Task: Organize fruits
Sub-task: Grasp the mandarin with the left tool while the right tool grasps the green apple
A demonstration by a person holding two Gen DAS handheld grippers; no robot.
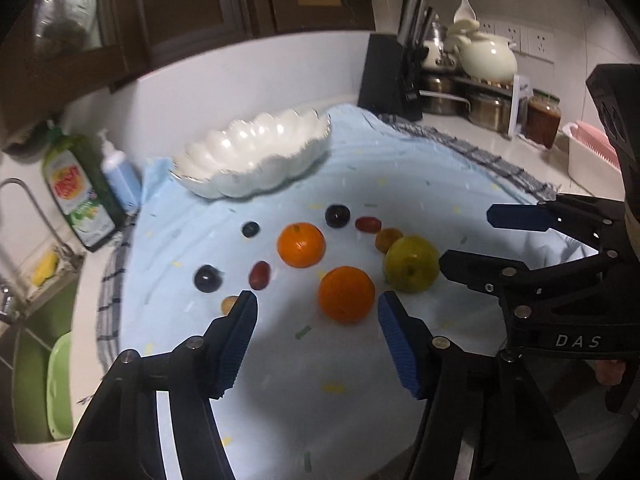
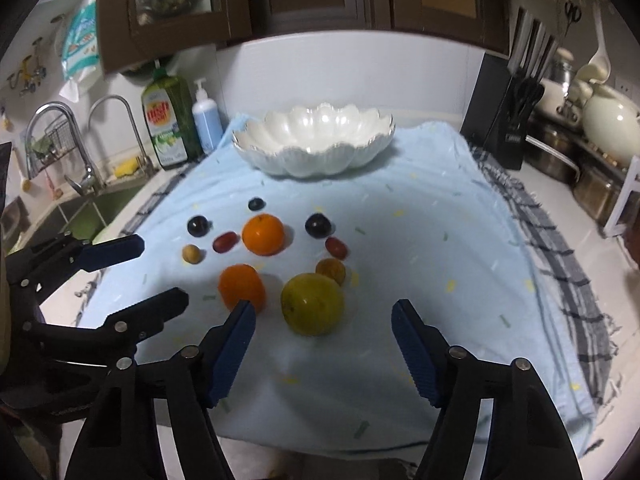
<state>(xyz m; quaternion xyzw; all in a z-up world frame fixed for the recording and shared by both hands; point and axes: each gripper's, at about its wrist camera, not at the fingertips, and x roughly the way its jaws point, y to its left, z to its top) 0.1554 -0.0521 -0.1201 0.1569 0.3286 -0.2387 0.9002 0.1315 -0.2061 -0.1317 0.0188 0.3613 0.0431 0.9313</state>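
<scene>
Both grippers hover above the counter point(image 2: 592, 248), which is covered by a pale blue cloth point(image 2: 420, 240) laid over a checked towel point(image 2: 560, 256). The left gripper point(image 1: 318, 312) has its fingers spread wide and holds nothing — the nearer orange point(image 1: 346, 294) sits on the cloth just beyond the gap between them. The right gripper point(image 2: 324, 320) is equally wide open and empty, with the yellow-green apple point(image 2: 312, 304) lying just ahead between its tips.

The rest of the fruit is scattered loose on the cloth: a second orange point(image 2: 263, 234) farther back, three dark plums point(image 2: 318, 225) point(image 2: 198, 226) point(image 2: 256, 203), two red grapes point(image 2: 225, 241) point(image 2: 335, 246), and two small brownish fruits point(image 2: 330, 270) point(image 2: 191, 254), one touching the apple's far side. None of it is in the white scalloped bowl point(image 2: 316, 160), which stands at the far end of the cloth, well apart from the fruit.

Beside the sink point(image 2: 80, 208) stand a green dish-soap bottle point(image 2: 168, 120) and a blue pump bottle point(image 2: 206, 118); a knife block point(image 2: 506, 120) is on the right.
</scene>
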